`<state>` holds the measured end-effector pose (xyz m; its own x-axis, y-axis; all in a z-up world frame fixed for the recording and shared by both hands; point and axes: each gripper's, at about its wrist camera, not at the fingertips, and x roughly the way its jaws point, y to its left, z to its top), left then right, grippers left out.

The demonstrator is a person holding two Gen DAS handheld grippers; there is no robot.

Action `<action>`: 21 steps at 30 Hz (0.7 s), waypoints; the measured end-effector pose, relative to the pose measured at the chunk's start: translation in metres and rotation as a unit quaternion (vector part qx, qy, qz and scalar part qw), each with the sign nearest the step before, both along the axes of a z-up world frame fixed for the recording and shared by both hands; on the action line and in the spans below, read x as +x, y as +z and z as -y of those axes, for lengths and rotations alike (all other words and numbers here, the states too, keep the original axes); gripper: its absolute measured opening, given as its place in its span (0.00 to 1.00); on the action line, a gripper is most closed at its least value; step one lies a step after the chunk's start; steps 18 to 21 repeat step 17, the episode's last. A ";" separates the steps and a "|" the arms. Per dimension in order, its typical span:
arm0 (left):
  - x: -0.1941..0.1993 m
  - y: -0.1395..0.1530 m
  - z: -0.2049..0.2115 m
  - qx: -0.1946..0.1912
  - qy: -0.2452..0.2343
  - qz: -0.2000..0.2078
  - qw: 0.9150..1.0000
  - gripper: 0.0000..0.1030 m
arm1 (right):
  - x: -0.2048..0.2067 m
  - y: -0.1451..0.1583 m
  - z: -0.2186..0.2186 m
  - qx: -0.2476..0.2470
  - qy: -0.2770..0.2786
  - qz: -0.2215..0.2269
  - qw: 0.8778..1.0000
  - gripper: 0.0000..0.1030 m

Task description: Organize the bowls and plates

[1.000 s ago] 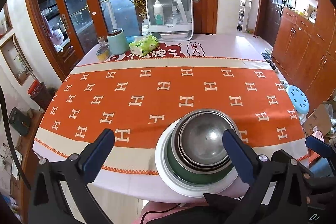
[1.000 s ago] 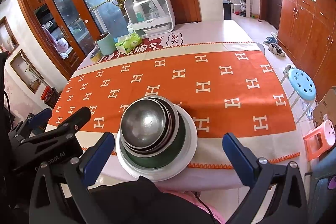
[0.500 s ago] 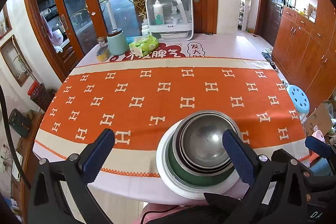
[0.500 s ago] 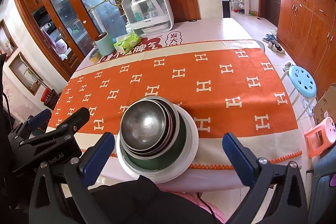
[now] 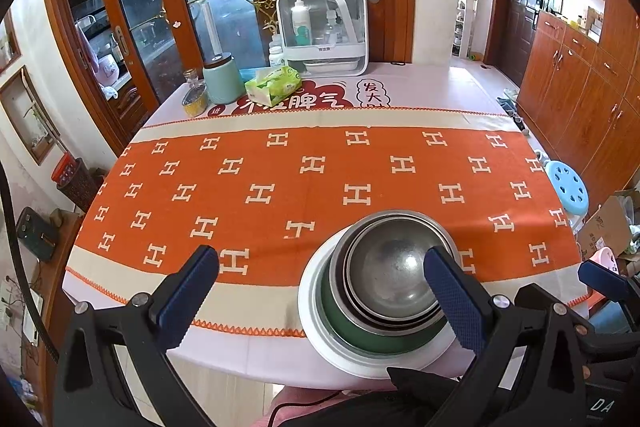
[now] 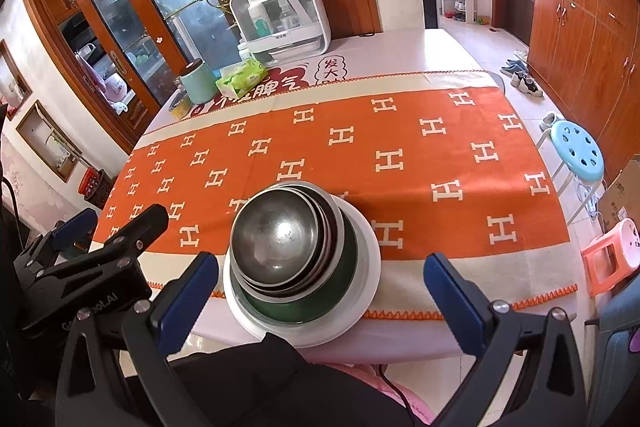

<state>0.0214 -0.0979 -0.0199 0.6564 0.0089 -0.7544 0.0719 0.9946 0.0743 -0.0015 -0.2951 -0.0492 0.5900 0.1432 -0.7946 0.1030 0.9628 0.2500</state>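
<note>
The nested steel bowls (image 5: pixel 394 275) sit inside a green bowl (image 5: pixel 360 331), and that whole stack rests on a white plate (image 5: pixel 316 307) at the near edge of the table, on the pale border of the orange tablecloth (image 5: pixel 320 179). In the right wrist view the plate's near rim looks to be at or just over the table edge, though dark clothing hides the exact line. That is the main risk: a nudge toward the person could tip plate and bowls off the table. The top bowl also sits off-centre in the nest, so a sideways knock could make it slide.

The left gripper (image 5: pixel 320 291) is spread wide and empty, its right finger in front of the stack. The right gripper (image 6: pixel 320 291) is likewise wide apart, holding nothing. Closing either carelessly could drag the cloth.
</note>
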 end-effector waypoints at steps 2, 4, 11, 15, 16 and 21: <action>0.000 0.000 -0.002 -0.001 0.000 -0.002 1.000 0.99 | -0.001 0.000 -0.001 -0.001 0.001 -0.002 1.000 1.00; 0.000 0.000 -0.003 -0.001 0.000 -0.004 1.000 0.99 | -0.003 -0.001 -0.001 -0.002 0.002 -0.005 1.000 1.00; -0.003 -0.002 -0.003 -0.001 -0.002 -0.006 1.000 0.99 | -0.006 -0.002 0.001 -0.001 0.002 -0.007 1.000 1.00; -0.003 -0.002 -0.003 -0.001 -0.002 -0.006 1.000 0.99 | -0.005 -0.002 0.001 -0.001 0.002 -0.006 1.000 1.00; -0.003 -0.002 -0.002 -0.001 -0.003 -0.005 1.000 0.99 | -0.006 -0.002 0.002 0.000 0.001 -0.006 1.000 1.00; -0.003 -0.002 -0.002 -0.001 -0.003 -0.005 1.000 0.99 | -0.007 -0.002 0.002 0.000 0.001 -0.006 1.000 1.00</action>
